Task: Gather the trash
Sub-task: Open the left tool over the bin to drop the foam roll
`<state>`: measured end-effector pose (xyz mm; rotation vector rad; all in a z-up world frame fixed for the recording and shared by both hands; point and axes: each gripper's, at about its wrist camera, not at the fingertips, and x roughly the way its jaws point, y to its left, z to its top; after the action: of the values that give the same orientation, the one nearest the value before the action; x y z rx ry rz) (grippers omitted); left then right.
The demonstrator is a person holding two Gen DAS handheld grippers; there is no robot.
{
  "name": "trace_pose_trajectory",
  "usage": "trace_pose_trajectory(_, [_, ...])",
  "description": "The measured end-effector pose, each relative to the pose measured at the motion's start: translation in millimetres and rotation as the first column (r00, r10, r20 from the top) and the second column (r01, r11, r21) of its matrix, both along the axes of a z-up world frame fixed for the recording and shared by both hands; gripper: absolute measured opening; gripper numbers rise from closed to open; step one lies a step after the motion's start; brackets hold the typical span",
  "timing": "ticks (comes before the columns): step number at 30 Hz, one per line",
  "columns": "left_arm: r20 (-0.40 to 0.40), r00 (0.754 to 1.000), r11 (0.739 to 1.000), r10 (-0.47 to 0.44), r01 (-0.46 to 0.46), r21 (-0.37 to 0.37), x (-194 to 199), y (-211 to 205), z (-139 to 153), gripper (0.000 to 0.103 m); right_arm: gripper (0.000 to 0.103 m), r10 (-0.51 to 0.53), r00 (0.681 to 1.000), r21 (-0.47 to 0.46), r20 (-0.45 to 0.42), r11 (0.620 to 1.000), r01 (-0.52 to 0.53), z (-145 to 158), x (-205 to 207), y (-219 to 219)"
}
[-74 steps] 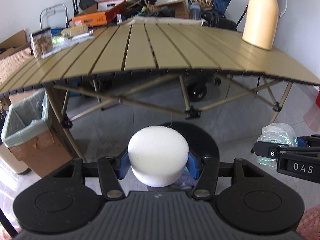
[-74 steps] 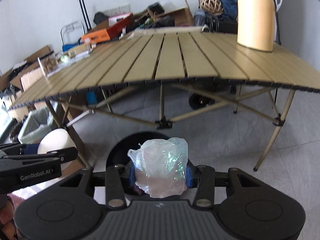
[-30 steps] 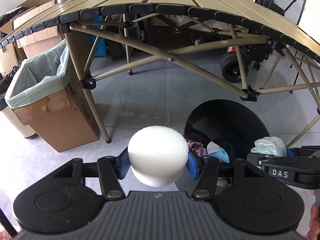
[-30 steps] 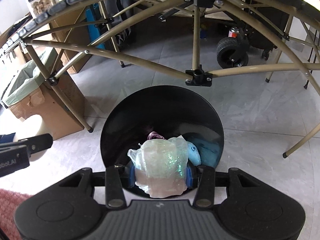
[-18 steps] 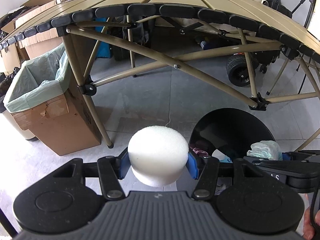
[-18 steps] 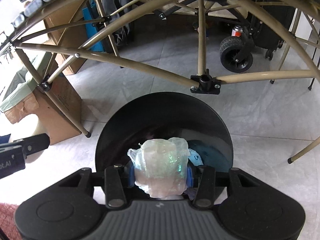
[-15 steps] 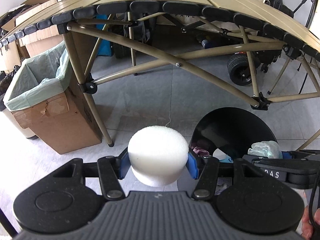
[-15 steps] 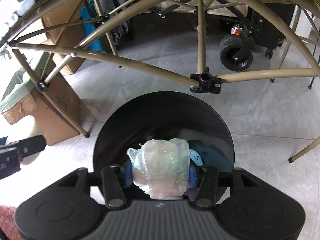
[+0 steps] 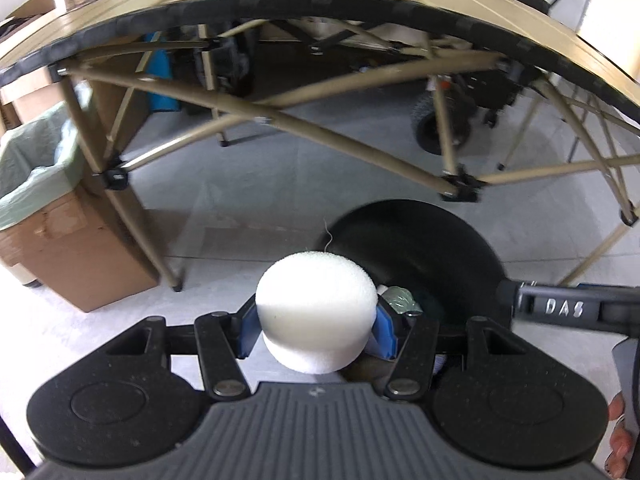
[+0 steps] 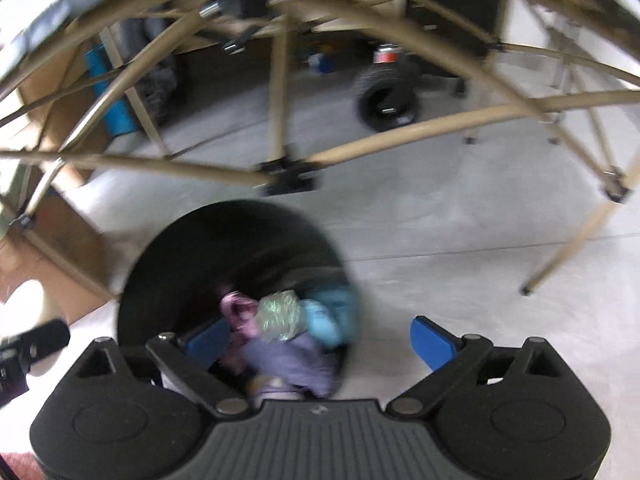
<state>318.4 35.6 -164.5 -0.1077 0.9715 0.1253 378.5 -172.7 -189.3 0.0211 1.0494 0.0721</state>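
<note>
Grey floor (image 9: 248,200) under black bin (image 10: 192,264), probably cardboard box (image 9: 76,264).

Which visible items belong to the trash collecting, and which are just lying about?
Job: white foam piece in left gripper; crumpled plastic wrap in black bin; open right gripper.
Lying about: folding table, lined cardboard box, wheel.

R gripper (image 10: 320,340) w/ jaws spread wide, nothing between the blue pads (image 10: 434,343). Below it: black bin (image 10: 192,264) on the floor, crumpled plastic wad (image 10: 278,316) lying inside among pink, blue & purple trash. Surface's tan frame (image 10: 400,140) crosses behind. View blurred.
</note>
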Motion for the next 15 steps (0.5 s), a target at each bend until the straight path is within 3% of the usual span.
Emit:
trace_pose_trajectory(13, [-0.039, 0.998, 0.999, -0.052, 0.052, -0.007, 24.9, -50.5, -15.9, 0.061, 0.101, -0.133, 0.985, -0.017, 0.107, 0.991, 0.135, 32.0, -6.0, -57.3])
trace_pose_trajectory(15, [-0.039, 0.998, 0.998, -0.057, 0.056, -0.011, 27.6, -51.6, -17.7, 0.078, 0.102, -0.142, 0.984, -0.014, 0.111, 0.989, 0.145, 33.4, -6.3, -61.1])
